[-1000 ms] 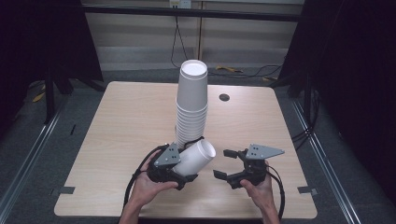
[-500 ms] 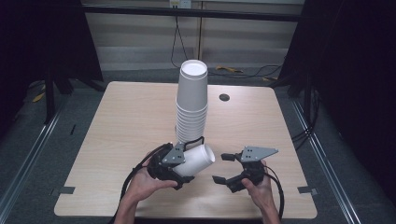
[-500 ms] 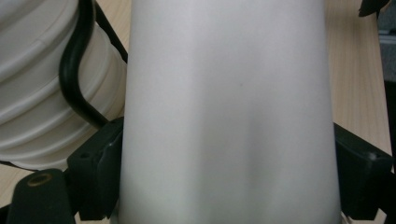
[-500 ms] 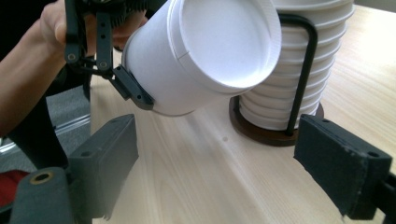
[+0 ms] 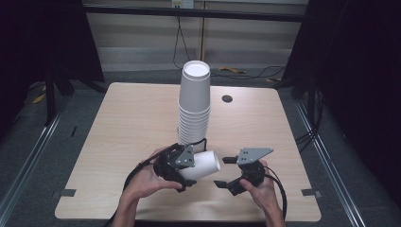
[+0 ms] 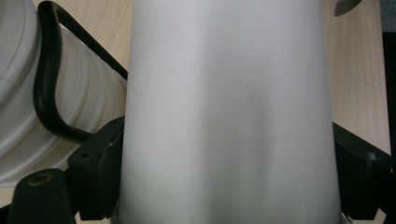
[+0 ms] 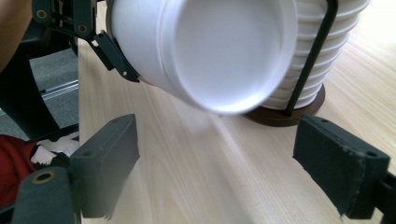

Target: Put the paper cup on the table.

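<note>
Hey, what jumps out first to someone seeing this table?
A tall stack of white paper cups stands in a black wire holder mid-table. In front of it, the left gripper clamps a single white cup on its side, its base facing the open right gripper.

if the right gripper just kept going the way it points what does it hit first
Most likely the white cup held sideways in the left gripper: it lies right ahead of the open right gripper. The cup stack stands behind it, though depth is hard to judge.
</note>
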